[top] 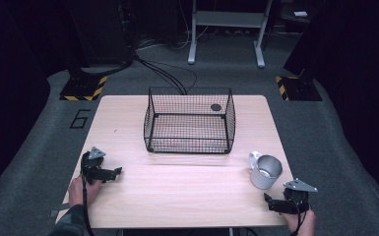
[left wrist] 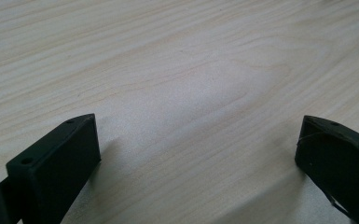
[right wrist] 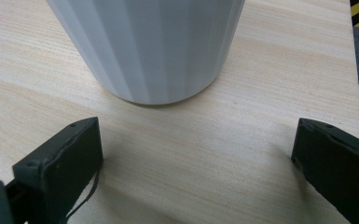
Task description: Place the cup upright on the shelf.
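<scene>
Two grippers rest low on the table (top: pixel 128 118), one at each near corner. The right gripper (top: pixel 275 202) sits just behind the mug (top: pixel 266 172). Its jaws are wide open and hold nothing. The left gripper (top: pixel 112 173) is far from the mug, with jaws wide open over bare wood, and it holds nothing too.

The mug stands near the right edge of the table, in front of the basket (top: pixel 189 119) and a bit to its right. In the right gripper view the mug (right wrist: pixel 149 46) is right ahead, between the two jaws but not yet touching them.

I think the step now is to grab the mug. To do it well, slide the right gripper straight ahead until the jaws sit on both sides of the mug, then close slowly. Grip low and level so it does not tip.

The mug stands upright, so its long way runs up and down. Its mouth points up. Its handle (top: pixel 254 158) sticks out to the far left, toward the basket.
</scene>
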The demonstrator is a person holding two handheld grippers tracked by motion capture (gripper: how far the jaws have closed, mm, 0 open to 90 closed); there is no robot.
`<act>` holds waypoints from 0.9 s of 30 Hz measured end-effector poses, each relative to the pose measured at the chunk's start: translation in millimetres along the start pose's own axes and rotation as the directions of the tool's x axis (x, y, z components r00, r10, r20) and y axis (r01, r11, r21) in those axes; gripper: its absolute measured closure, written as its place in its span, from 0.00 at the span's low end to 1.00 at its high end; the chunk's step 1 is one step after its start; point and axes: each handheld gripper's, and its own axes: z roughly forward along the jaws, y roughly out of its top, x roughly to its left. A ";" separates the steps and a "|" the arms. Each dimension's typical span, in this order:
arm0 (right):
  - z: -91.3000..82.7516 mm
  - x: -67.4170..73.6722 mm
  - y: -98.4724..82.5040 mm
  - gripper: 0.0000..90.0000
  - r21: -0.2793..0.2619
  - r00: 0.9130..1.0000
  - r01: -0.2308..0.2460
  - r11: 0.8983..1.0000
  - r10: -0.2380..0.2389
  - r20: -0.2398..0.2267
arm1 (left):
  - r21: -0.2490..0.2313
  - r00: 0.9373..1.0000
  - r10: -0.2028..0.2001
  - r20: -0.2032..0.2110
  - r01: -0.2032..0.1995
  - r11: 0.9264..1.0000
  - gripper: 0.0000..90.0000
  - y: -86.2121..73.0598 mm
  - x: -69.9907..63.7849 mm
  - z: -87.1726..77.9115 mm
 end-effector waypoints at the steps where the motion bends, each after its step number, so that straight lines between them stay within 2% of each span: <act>1: 0.0 0.0 0.0 0.02 0.000 1.000 0.000 1.000 0.000 0.000 | 0.002 1.000 0.002 0.000 -0.002 1.000 0.00 0.0 0.1 -0.1; 13: 0.2 -0.9 0.8 0.02 0.006 1.000 -0.001 1.000 0.000 0.012 | -0.001 1.000 -0.001 0.000 0.001 1.000 0.00 0.0 0.0 0.1; 18: -0.2 -0.6 1.9 0.00 0.023 1.000 -0.021 1.000 0.021 0.019 | -0.001 1.000 -0.001 0.000 0.001 1.000 0.00 0.0 0.0 0.1; 21: -1.1 -0.5 2.3 0.00 0.029 1.000 -0.023 0.999 0.023 0.009 | -0.001 1.000 -0.001 0.000 0.001 1.000 0.00 0.0 0.0 0.1; 22: -2.5 -1.6 3.1 0.00 0.003 0.999 -0.035 0.999 0.035 -0.014 | -0.001 1.000 -0.001 -0.001 0.001 1.000 0.00 0.0 0.0 0.1; 27: -10.2 1.2 11.9 0.00 -0.026 0.999 -0.036 0.999 0.035 -0.041 | -0.001 1.000 -0.001 0.000 0.001 1.000 0.00 0.0 0.0 0.1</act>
